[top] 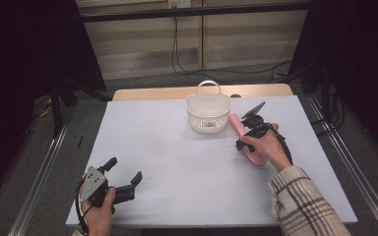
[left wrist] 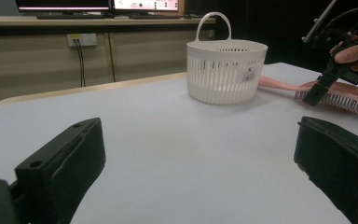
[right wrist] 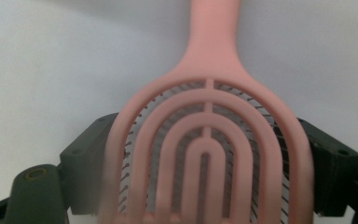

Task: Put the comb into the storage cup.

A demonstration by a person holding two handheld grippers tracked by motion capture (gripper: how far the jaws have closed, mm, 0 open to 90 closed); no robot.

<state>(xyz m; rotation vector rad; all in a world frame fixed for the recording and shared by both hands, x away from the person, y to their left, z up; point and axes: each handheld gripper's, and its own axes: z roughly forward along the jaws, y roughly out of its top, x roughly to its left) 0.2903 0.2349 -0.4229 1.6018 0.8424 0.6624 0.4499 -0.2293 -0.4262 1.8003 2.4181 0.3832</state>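
A pink hairbrush [top: 236, 125] lies bristles down on the white table, just right of a white slotted basket [top: 207, 112]. My right gripper [top: 249, 138] comes down over the brush's head. In the right gripper view its black jaws sit against both sides of the ribbed pink head [right wrist: 209, 140], shut on it, with the handle pointing away. The left gripper view shows the brush [left wrist: 340, 93] resting on the table beside the basket [left wrist: 226, 70]. My left gripper [top: 124, 171] rests near the table's front left, open with nothing between its fingers [left wrist: 63, 163].
The white tabletop [top: 167, 157] stretches between the two hands. The basket has a looped handle and looks empty. A wooden strip edges the far side of the table, with cables and a wall behind. Metal rails run along both sides.
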